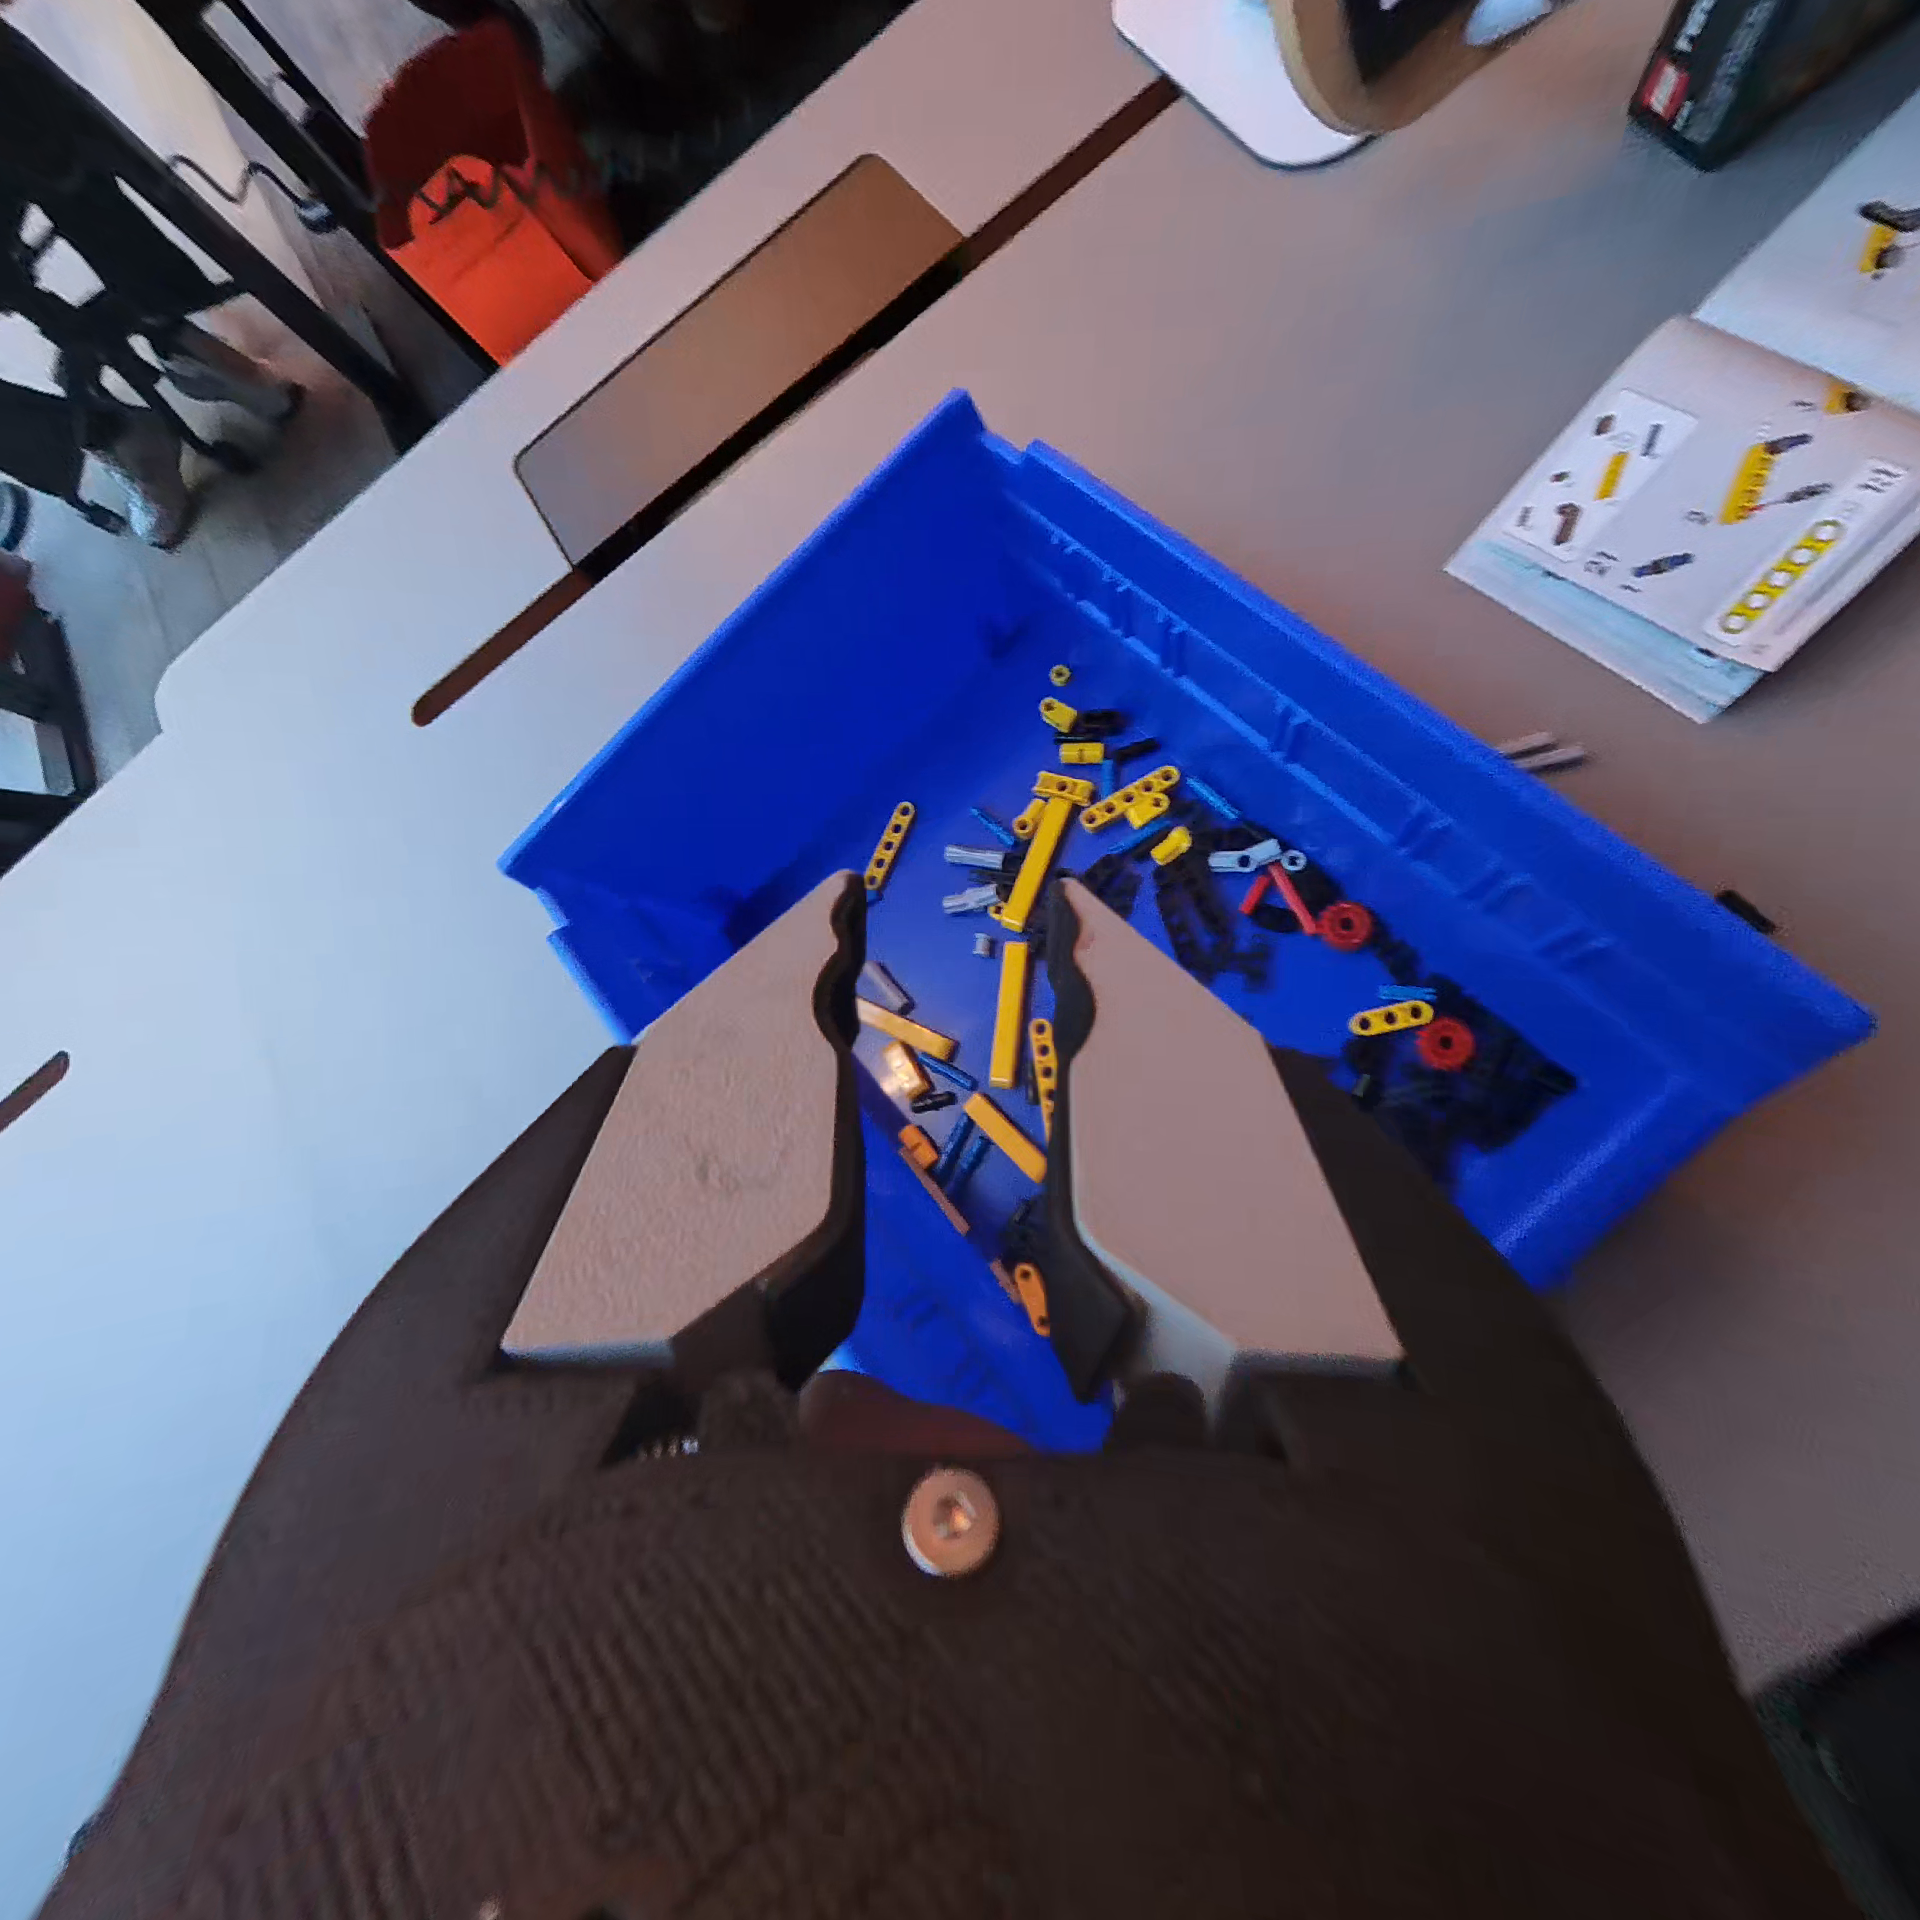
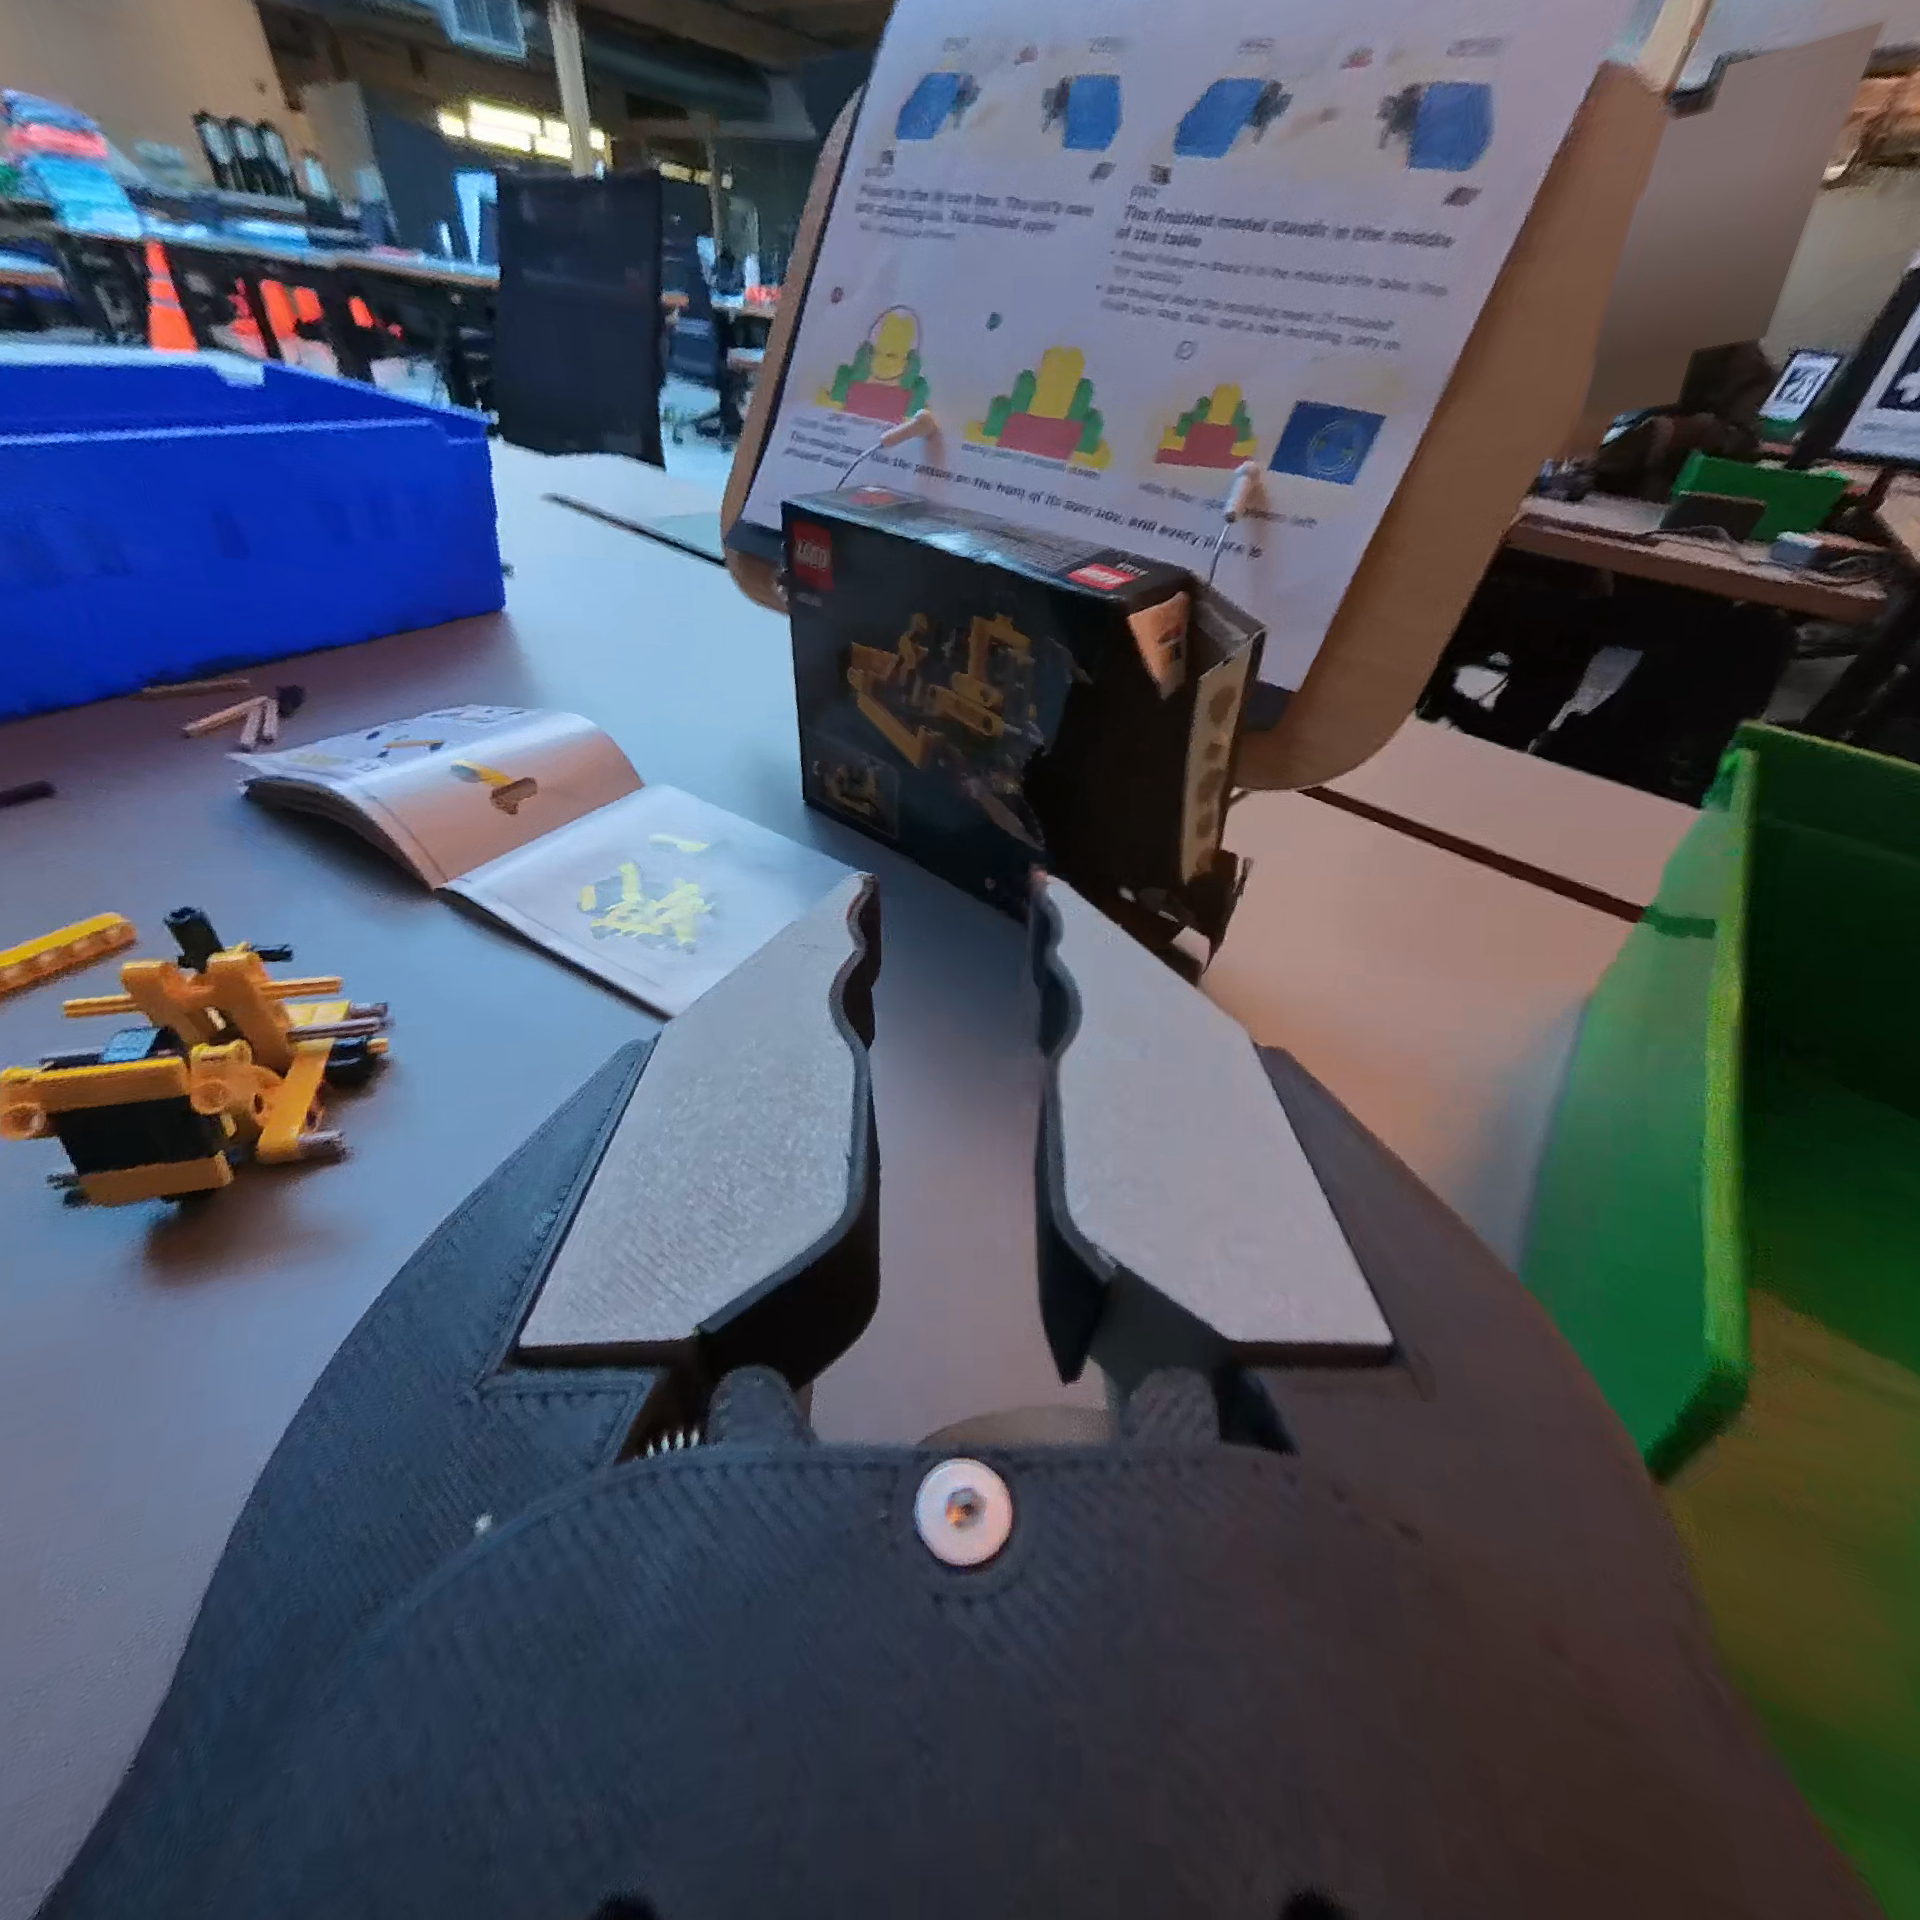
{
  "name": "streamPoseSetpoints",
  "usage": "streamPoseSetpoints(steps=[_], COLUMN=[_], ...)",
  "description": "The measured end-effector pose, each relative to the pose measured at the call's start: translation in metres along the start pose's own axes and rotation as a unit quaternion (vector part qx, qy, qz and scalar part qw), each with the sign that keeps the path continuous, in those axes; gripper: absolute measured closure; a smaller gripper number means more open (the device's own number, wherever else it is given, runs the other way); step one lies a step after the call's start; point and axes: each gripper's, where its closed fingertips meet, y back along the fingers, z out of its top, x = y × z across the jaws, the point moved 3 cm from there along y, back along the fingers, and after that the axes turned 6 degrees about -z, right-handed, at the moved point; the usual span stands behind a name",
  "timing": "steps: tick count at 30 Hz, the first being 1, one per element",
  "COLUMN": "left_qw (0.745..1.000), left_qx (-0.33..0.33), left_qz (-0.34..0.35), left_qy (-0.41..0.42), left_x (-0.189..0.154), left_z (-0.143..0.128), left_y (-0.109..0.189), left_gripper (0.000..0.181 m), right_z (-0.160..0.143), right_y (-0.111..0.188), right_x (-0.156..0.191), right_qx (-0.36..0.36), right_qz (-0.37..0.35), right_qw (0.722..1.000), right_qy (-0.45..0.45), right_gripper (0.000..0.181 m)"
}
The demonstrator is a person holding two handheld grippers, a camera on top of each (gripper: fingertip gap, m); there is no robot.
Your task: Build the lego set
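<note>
A: Left gripper (image 1: 954, 914) hangs over the blue bin (image 1: 790, 686), jaws parted, nothing in them. Loose lego pieces (image 1: 1023, 873) lie inside the bin.

B: Best to drop straight onto one yellow beam, clear of its neighbours.

A: Right gripper (image 2: 954, 914) is released too, empty, with the half-built model (image 2: 187, 1070) on the table beside the bin, near the booklet (image 2: 540, 821).
</note>
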Motion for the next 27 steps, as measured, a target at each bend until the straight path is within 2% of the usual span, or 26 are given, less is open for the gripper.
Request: streamPoseSetpoints(steps=[5,9,13,19,24,27], left_qw=[0.996,0.992,0.987,0.98,0.981,0.982], left_qx=[-0.082,-0.107,-0.147,-0.175,-0.179,-0.173], left_qz=[0.034,0.069,0.064,0.094,0.06,0.064], left_qy=[0.003,-0.003,0.005,-0.004,0.031,0.039], left_x=[0.017,0.035,0.039,0.04,0.041,0.046], left_z=[0.006,0.012,0.015,0.011,-0.003,-0.005], left_y=[-0.009,-0.013,-0.008,-0.007,-0.019,-0.022], left_gripper=[0.149,0.149,0.148,0.152,0.151,0.151], right_z=[0.003,0.002,0.0,-0.001,-0.001,-0.001], right_y=[0.002,-0.001,-0.003,-0.003,-0.006,-0.006], right_x=[-0.013,-0.022,-0.032,-0.041,-0.043,-0.044], right_qx=[-0.02,-0.016,-0.011,-0.006,0.0,-0.001], right_qz=[-0.025,-0.068,-0.107,-0.152,-0.163,-0.166], right_qw=[0.999,0.997,0.994,0.988,0.987,0.986], right_qy=[-0.027,-0.021,-0.019,-0.006,0.0,-0.003], right_gripper=[0.148,0.147,0.148,0.152,0.152,0.152])
